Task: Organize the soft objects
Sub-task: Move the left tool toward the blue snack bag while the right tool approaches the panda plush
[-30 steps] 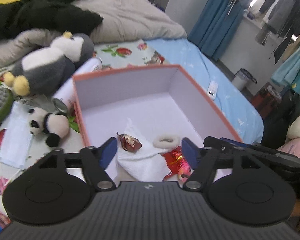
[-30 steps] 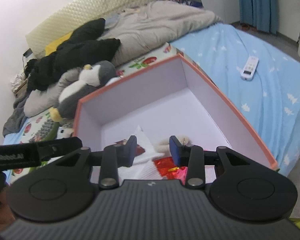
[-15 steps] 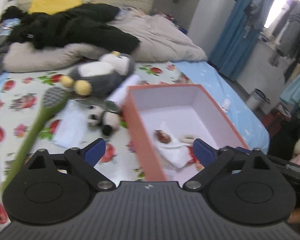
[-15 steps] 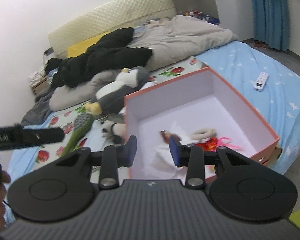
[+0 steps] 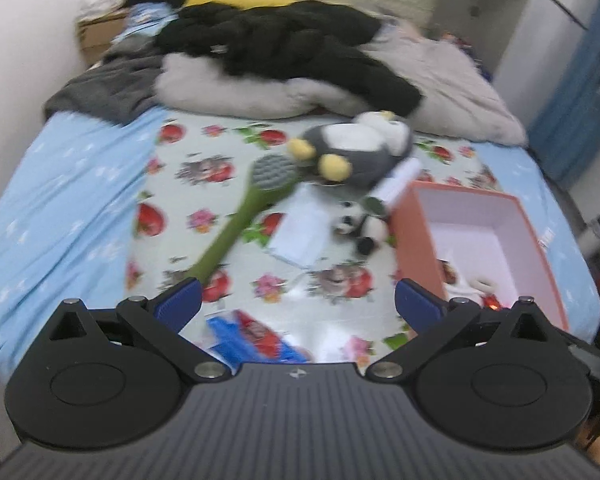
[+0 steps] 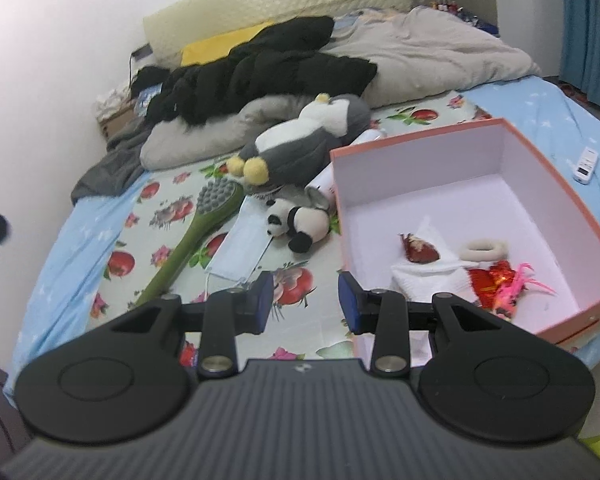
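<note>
An orange box (image 5: 414,240) (image 6: 420,136) with a white inside stands on the bed and holds a white towel (image 6: 428,276), a white ring (image 6: 482,250) and red trinkets (image 6: 496,276). Left of it lie a small panda plush (image 5: 364,226) (image 6: 300,224), a grey penguin plush (image 5: 356,148) (image 6: 300,144) and a pale blue face mask (image 5: 300,232) (image 6: 240,248). My left gripper (image 5: 296,300) hovers over the flowered sheet left of the box, its jaws opening wide with nothing between them. My right gripper (image 6: 305,294) hangs near the box's front left corner, partly open and empty.
A green long-handled brush (image 5: 236,228) (image 6: 188,244) lies diagonally on the sheet. A blue and red packet (image 5: 256,336) sits just under my left gripper. A white bottle (image 6: 324,188) rests against the box. A black coat (image 6: 260,68) and grey duvet (image 6: 420,52) pile up at the headboard; a remote (image 6: 586,164) lies right.
Both grippers pulled back and up from over the box and swung left, so more of the bed shows. The left jaws spread wider. The right jaws kept the same gap.
</note>
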Demonstrator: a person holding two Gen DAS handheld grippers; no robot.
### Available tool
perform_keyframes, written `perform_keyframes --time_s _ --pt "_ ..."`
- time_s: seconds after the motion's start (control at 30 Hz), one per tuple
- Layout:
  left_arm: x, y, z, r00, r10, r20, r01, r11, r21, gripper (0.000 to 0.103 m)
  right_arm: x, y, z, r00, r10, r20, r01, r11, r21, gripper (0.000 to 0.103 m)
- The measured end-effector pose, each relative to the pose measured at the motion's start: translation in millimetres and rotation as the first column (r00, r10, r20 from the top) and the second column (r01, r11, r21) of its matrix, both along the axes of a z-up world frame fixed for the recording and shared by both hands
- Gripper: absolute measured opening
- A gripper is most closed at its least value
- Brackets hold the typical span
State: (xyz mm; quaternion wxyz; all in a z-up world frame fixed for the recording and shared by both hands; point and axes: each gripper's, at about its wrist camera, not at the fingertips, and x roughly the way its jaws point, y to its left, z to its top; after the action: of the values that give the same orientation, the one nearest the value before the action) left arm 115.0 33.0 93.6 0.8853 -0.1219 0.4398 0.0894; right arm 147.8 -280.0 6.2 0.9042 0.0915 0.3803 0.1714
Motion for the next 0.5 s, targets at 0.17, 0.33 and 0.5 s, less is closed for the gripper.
perform_keyframes --time_s 0.17,0.33,0.5 --pt "-3 26 6 0.999 0.040 -0.035 -0.041 0.998 -0.039 0.103 10 20 -15 0.999 0.016 -0.044 -0.016 1.000 -0.016 0.039" --pt "12 36 -11 0.993 0.062 -0.104 -0.072 0.992 -0.099 0.103 20 33 -28 0.996 0.015 -0.084 -0.017 1.000 -0.020 0.039" --pt "26 42 -22 0.988 0.079 -0.130 -0.099 0.983 -0.155 0.103 26 41 -35 0.995 0.032 -0.098 -0.034 0.999 -0.026 0.039"
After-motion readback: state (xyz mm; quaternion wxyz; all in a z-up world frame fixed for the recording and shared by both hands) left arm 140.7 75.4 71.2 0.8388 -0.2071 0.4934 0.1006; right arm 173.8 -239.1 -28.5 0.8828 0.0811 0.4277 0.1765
